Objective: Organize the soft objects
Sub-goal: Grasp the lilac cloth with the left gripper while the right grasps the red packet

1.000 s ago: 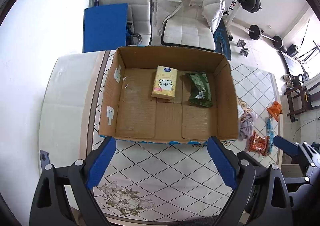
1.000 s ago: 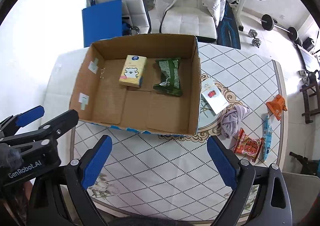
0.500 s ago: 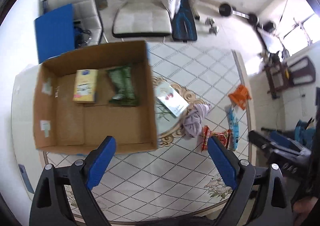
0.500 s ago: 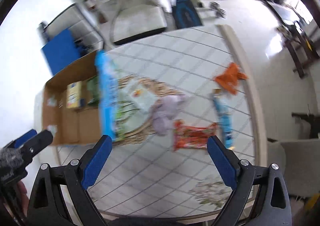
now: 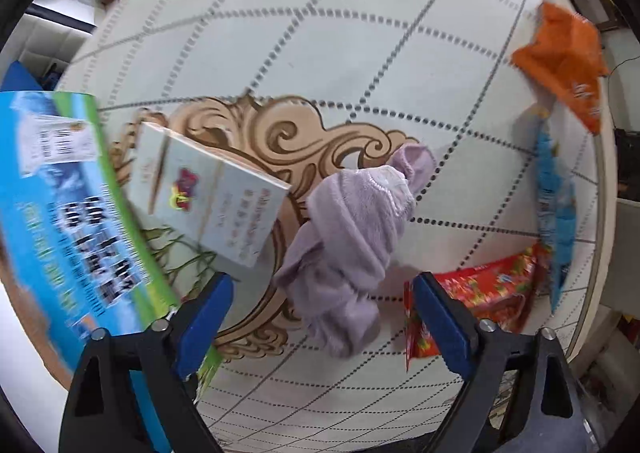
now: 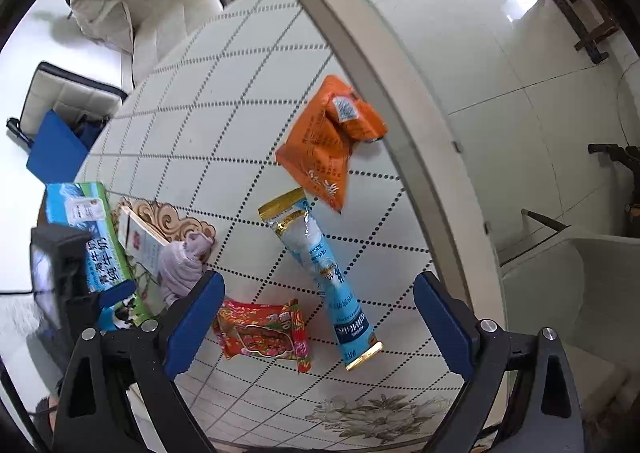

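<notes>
A: You're bringing your left gripper (image 5: 320, 313) steeply down over the lilac cloth (image 5: 352, 229), jaws just narrowing but clear of it, nothing gripped. The cloth's lying beside the white packet (image 5: 212, 193), near the box (image 5: 68, 213).

B: Next you'll likely need to straddle and pinch it. Your right gripper (image 6: 318, 317) is gaping wide, empty, tipped down over the red wrapper (image 6: 262, 331) and blue sachet (image 6: 324, 273).
</notes>
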A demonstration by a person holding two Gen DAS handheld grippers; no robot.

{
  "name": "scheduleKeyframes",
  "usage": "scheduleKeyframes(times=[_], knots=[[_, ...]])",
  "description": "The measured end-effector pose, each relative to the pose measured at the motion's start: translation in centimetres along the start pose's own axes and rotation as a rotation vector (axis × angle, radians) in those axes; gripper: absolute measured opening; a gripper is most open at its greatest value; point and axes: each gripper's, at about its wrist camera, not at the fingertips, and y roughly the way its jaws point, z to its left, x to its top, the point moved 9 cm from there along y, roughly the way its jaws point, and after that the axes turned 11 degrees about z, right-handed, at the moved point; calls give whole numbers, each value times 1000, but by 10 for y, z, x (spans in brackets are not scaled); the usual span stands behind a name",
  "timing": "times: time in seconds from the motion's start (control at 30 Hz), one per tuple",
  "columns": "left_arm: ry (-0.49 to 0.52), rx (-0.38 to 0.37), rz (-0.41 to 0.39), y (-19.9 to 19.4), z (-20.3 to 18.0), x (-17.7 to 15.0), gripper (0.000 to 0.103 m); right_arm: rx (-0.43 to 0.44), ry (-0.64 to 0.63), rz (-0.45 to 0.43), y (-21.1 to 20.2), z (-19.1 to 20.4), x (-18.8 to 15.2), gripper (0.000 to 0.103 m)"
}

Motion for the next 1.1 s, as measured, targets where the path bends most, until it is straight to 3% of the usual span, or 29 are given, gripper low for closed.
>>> scheduleKeyframes(times=[0.03,0.07,0.1,0.17,0.27,0.4,0.5,0.7,0.83,0.93,1.1], knots=[[-9,-1,13,4,0,1,61,-3,-19,26,11,2,-1,97],[-16,-10,23,8,-1,1,51,-5,-29,48,19,3,-3,97],[-22,-23,34,11,-2,1,43,-7,-32,64,28,1,-3,95],[-52,-41,31,14,-2,1,39,-16,-42,101,46,0,-5,91],[-94,-78,18,13,-2,0,36,-40,-38,144,64,-3,-8,77],[-135,-108,-10,6,2,-7,35,-64,-156,75,57,19,-24,75],[-168,-122,-31,2,9,-22,35,-108,-382,100,64,54,-50,75],[-224,-173,10,25,14,-55,35,-403,-867,111,105,89,-90,75],[-240,-174,19,41,16,-64,35,-459,-969,131,119,95,-91,77],[-246,-202,17,42,25,-75,35,-441,-996,133,122,98,-90,77],[-253,-265,-19,12,49,-82,35,-411,-1003,111,104,90,-88,77]])
